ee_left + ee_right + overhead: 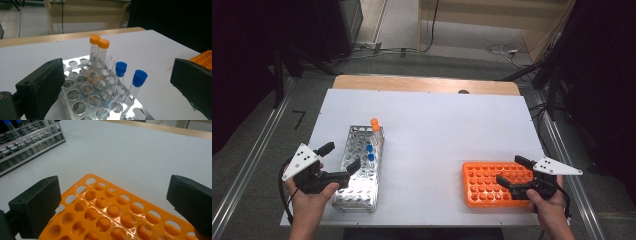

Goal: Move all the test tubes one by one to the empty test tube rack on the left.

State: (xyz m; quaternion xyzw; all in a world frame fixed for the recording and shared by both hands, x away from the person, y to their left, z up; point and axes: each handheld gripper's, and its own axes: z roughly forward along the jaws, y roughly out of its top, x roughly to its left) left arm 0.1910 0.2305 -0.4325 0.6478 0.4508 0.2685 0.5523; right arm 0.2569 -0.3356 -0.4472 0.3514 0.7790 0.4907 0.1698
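left gripper (343,162): held at lower left, jaws spread wide, nothing gripped.
right gripper (510,171): held at lower right, jaws spread over the orange plastic rack (492,182).
perforated metal rack (358,170): left of centre, four capped tubes (371,150) stood inside.

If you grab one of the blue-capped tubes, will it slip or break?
The blue-capped tube looks thin, clear and smooth, so it may slip between the pads. It leans loosely in the metal rack, so it should lift out easily. Laid down, it would probably roll.
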